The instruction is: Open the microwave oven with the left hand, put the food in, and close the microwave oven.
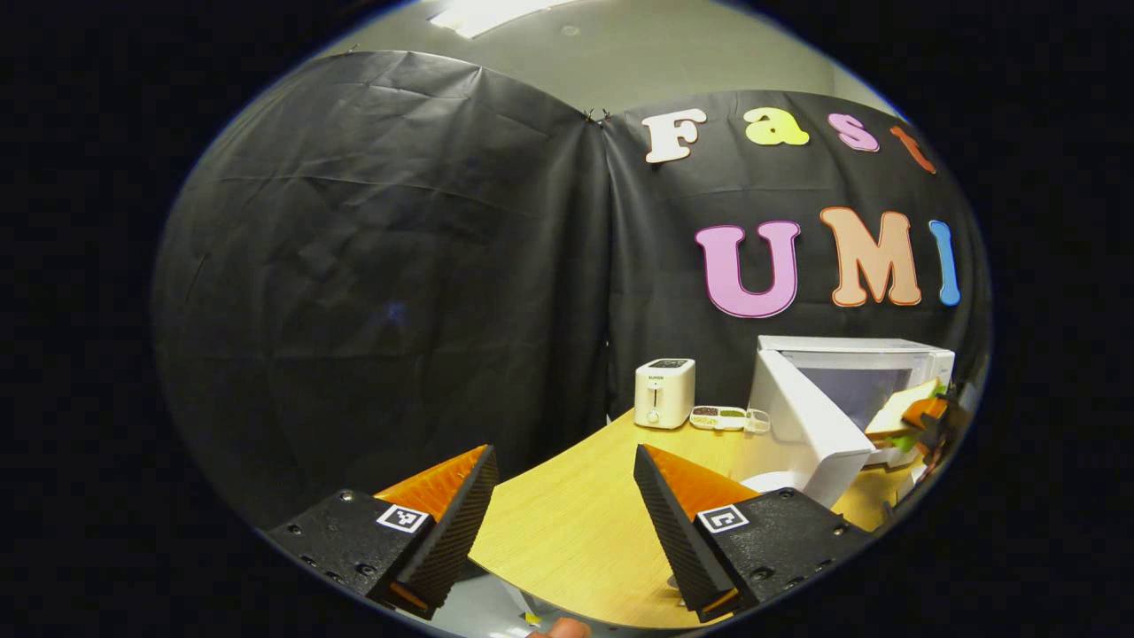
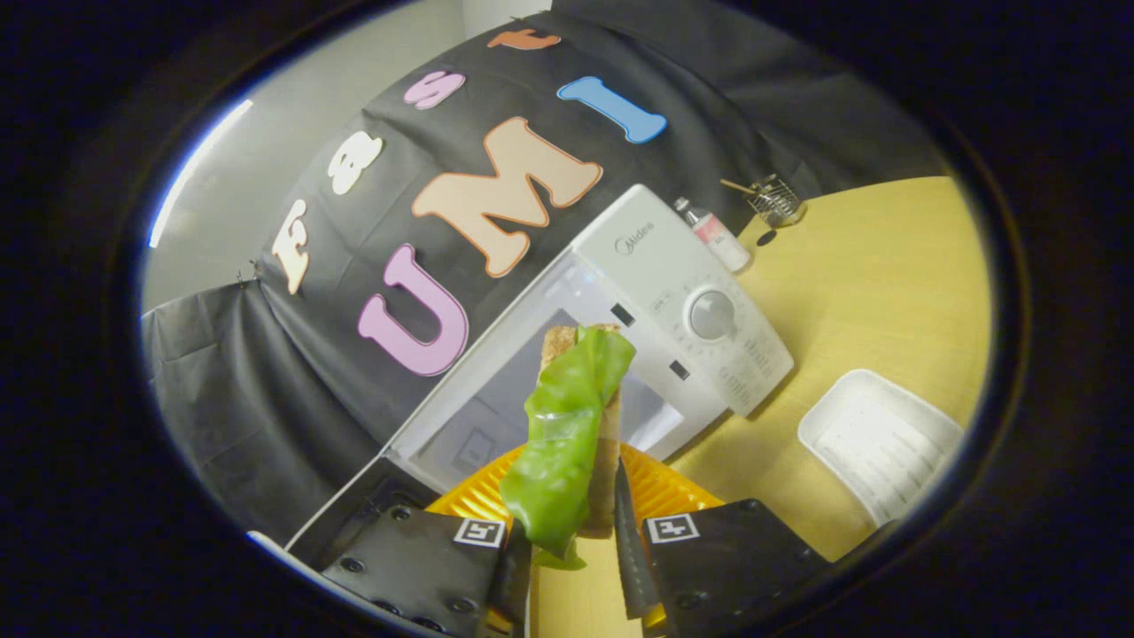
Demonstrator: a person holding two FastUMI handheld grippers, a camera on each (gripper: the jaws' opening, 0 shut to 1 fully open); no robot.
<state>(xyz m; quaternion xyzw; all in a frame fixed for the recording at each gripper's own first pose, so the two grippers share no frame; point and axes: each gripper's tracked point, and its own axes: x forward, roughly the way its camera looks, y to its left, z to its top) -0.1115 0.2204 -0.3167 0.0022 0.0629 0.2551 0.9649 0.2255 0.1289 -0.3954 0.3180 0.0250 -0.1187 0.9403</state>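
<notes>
While upright in right tongs (image 2: 571,554), sandwich (image 2: 576,425)

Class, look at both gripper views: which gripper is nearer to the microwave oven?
Right. The right gripper holds the sandwich at the microwave oven opening; the left gripper hangs back over the table.

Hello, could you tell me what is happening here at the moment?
A person is loading a microwave whose door already stands open. The right tool is shut on a sandwich with lettuce, held just in front of the open cavity. The left tool is open and holds nothing, above the table. A toaster stands by the wall, and a white tray lies beside the microwave.
</notes>
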